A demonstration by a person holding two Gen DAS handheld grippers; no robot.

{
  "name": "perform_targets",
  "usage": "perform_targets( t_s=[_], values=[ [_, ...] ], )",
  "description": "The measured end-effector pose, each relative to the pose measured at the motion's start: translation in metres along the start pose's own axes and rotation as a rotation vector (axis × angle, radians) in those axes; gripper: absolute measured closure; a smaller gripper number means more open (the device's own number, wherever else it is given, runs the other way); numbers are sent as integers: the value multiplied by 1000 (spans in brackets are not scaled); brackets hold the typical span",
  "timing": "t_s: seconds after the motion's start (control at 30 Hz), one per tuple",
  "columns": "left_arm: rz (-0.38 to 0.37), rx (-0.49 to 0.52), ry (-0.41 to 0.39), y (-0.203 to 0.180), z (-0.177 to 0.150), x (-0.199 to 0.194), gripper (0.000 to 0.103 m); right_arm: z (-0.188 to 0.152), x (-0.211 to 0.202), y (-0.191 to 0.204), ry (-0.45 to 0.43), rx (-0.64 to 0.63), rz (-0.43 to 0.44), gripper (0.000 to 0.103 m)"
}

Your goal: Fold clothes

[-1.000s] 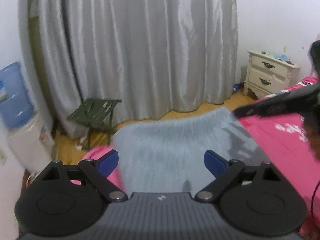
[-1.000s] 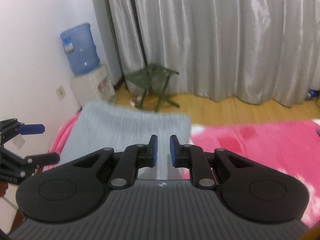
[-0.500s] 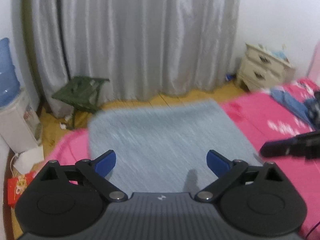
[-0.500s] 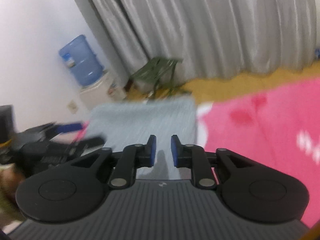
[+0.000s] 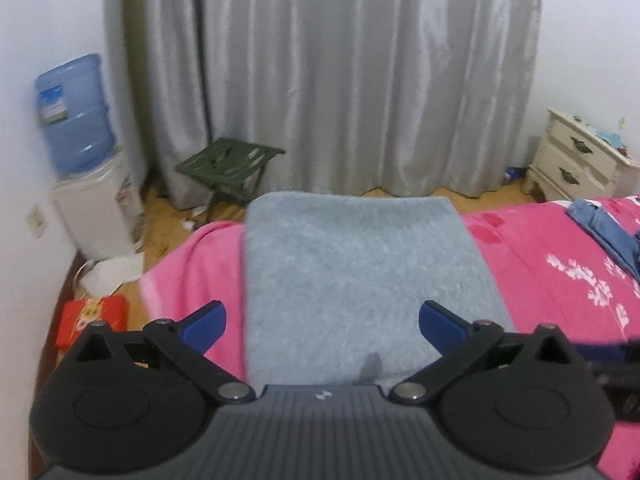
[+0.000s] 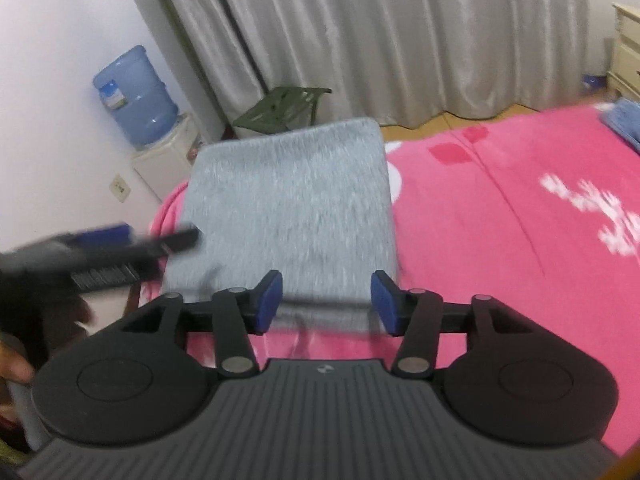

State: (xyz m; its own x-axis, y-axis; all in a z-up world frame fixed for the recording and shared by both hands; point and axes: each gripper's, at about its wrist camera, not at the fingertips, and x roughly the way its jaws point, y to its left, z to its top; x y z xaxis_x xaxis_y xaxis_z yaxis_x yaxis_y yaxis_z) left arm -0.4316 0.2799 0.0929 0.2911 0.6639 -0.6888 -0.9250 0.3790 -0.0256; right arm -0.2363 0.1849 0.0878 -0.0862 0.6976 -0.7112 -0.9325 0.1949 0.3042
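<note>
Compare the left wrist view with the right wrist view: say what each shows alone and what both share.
Only the left wrist view shows the left gripper head-on, open over the cloth, and a red packet on the floor. Only the right wrist view shows the right gripper, jaws just opening, nothing clamped. Both share the folded grey garment on the pink blanket and the water dispenser.

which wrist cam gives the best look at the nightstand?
Left wrist. The cream nightstand shows its front with both drawers, dark handles and small clutter on top, beside the grey curtain. The right wrist view catches only a cropped sliver of it at the right edge.
</note>
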Motion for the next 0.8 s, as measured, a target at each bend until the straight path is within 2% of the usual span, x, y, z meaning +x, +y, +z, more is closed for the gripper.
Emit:
perform_targets(
  t_s=[0.13,0.3,0.47,0.57,0.67,0.8],
  values=[
    [41,-15,16,-2,-6,-19,0,-14,6,8,67,17,-2,48],
    [104,-60,-49,-4,-10,-41,0,-15,-7,18,50,-46,-71,42],
    [154,-15,25,-16,3,-39,0,-17,-17,18,19,-94,-117,37],
    [129,-47,50,-19,7,-36,0,-14,-18,18,24,-129,-104,35],
    [112,-88,75,-21,3,-31,0,-13,-16,15,41,-113,-90,31],
    [139,-63,119,-26,-7,-18,0,-15,-12,11,73,-76,-77,31]
  ],
)
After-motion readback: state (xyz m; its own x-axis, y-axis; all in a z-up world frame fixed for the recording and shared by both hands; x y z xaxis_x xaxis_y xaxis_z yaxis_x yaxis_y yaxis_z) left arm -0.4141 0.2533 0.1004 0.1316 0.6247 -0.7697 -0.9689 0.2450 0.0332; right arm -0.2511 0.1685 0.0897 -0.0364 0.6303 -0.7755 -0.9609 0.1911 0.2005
